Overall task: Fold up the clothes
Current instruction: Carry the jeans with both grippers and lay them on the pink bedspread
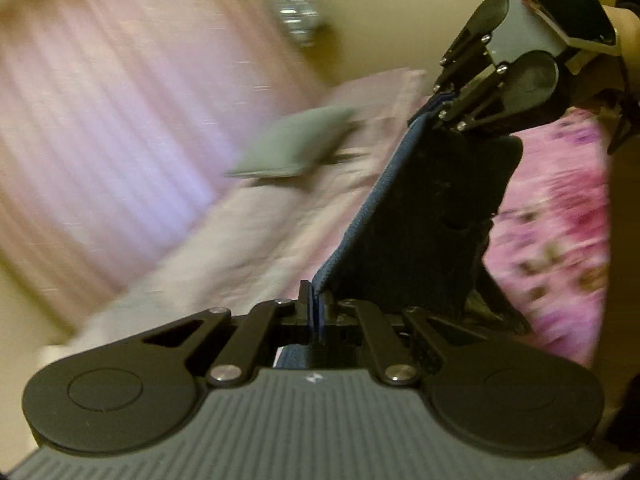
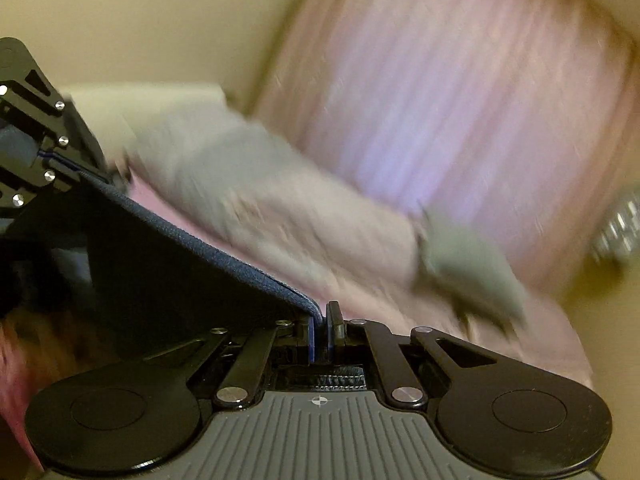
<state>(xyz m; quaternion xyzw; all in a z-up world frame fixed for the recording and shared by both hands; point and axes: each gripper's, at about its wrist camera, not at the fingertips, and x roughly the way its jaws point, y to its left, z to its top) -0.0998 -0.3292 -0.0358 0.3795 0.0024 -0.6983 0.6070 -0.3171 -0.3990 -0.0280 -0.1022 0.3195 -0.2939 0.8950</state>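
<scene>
Pinching dark garment (image 1: 420, 216), both grippers clamped

Two wrist cams, both riding right behind their own jaws

Each one is looking forward and slightly down along its fingers, super close. Both are catching the dark garment (image 1: 432, 216) stretched between them, the other gripper, the pink curtain (image 2: 460, 100), the pale bed (image 1: 224, 248) and the grey pillow (image 2: 468, 264), all motion-blurred.
</scene>
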